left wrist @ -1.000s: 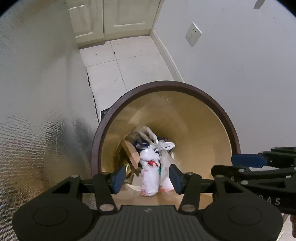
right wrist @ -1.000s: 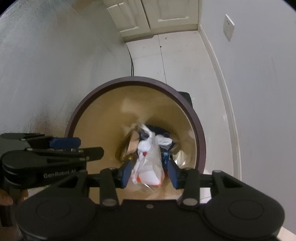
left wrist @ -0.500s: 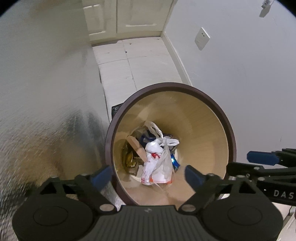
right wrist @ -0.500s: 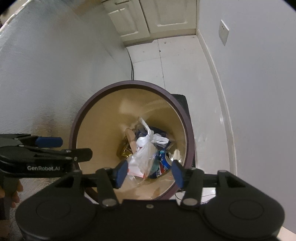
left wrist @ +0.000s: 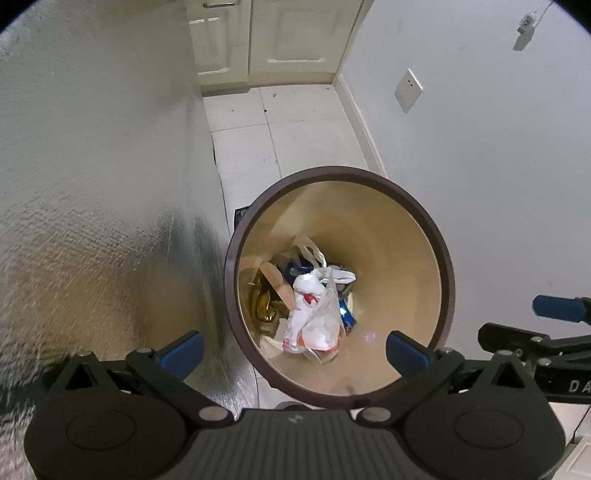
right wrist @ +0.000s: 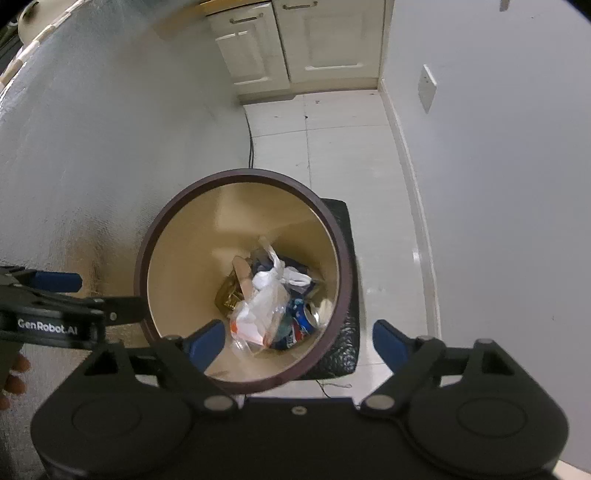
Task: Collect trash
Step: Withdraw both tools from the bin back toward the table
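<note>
Both claws have risen from the bin onto tiled floor.

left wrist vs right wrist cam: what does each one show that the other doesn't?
Left wrist only: a small white device hanging by a cord on the wall.

Right wrist only: the black mat under the bin, fingers of the person's hand, and the blue soda can's label.

Both: the round brown-rimmed trash bin holding the knotted white plastic bag, the white wall socket, cream cabinet doors. Both grippers' jaws are opening, with nothing between them.
</note>
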`<state>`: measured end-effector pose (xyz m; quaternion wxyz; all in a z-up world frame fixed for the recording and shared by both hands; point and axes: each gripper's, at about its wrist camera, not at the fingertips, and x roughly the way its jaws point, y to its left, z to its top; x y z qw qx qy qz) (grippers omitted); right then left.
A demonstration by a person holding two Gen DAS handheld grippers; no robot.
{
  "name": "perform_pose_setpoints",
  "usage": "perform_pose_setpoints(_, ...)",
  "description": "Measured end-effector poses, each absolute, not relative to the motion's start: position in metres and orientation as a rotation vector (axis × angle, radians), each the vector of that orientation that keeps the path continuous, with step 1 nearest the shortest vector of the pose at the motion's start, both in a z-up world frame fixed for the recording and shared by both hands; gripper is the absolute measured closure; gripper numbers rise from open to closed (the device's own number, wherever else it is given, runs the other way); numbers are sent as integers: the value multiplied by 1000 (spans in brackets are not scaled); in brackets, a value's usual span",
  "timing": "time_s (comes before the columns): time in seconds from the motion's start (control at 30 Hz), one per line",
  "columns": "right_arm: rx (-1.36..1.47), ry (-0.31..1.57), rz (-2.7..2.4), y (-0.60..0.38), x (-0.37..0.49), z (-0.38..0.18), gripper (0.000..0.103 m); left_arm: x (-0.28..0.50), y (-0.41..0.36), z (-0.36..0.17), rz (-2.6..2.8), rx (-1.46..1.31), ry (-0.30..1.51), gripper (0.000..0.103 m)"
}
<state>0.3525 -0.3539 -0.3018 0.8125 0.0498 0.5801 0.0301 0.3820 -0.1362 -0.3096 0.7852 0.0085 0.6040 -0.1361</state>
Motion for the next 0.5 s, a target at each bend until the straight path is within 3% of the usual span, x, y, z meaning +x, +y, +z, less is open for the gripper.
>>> perform_pose_setpoints(0.2, 111, 1220, 26, -361, 338, -286, 0, 368, -135, -296, -304, 34, 1283, 0)
perform_pose_setpoints(0.5, 107, 1189, -8, -364, 319, -262, 0, 351, -130, -271, -326, 46, 1241, 0)
